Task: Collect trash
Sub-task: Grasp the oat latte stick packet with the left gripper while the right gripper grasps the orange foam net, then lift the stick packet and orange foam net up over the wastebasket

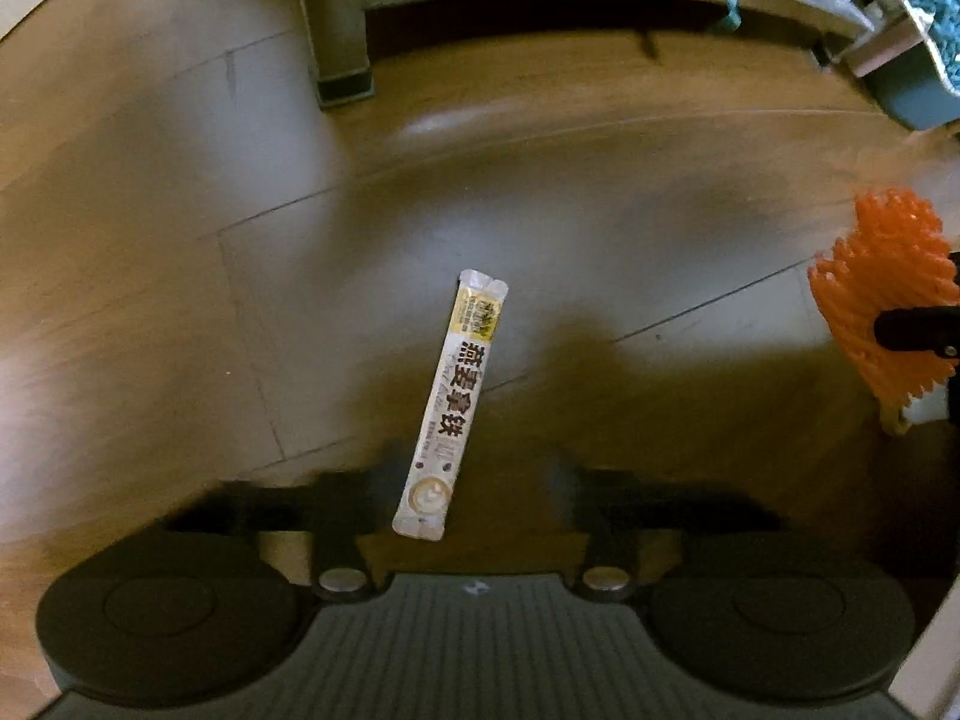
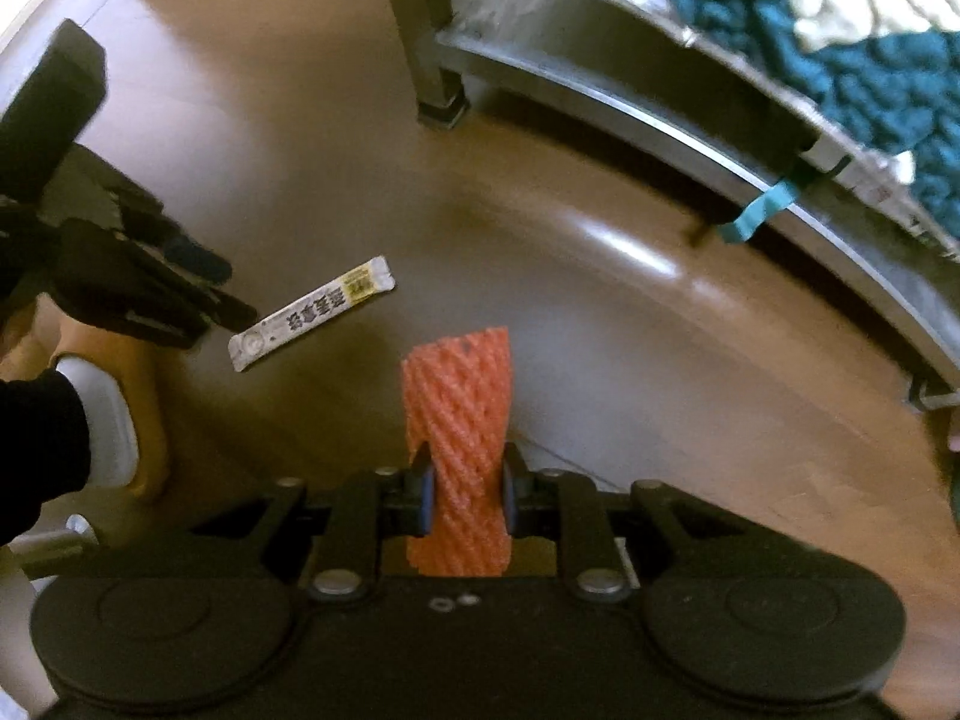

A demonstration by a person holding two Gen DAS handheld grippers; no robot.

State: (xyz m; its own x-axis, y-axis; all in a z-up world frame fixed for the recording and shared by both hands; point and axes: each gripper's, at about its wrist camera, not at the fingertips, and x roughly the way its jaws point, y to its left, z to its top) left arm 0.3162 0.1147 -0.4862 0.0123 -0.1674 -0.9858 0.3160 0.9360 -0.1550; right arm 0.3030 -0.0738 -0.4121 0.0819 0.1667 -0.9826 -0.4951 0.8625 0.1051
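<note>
two pieces of trash: we see a white sachet and an orange foam net.
sachet: the long white sachet (image 1: 451,405) lies flat on the wooden floor (image 1: 180,300); it carries dark printed characters and a yellow band near its far end.
left gripper: our left gripper (image 1: 474,480) hangs over the sachet with its fingers spread wide and nothing between them; the fingers are blurred in the left wrist view.
sachet versus left gripper: the near end of the sachet lies in the gap between the two fingers, closer to the left one, and the rest runs forward past the tips; we cannot tell whether any finger touches it.
right-side view of the same: from the right wrist camera the sachet (image 2: 312,313) lies on the floor with the left gripper (image 2: 222,294) just at its near end.
right gripper: our right gripper (image 2: 465,486) is clamped on the orange foam net (image 2: 459,438), which stands up between the pads and sticks out beyond them.
net from the left: the orange foam net (image 1: 882,300) shows at the right edge of the left wrist view, well apart from the sachet.
surroundings: a metal bed frame (image 2: 600,90) with a teal blanket (image 2: 840,48) stands ahead.
</note>
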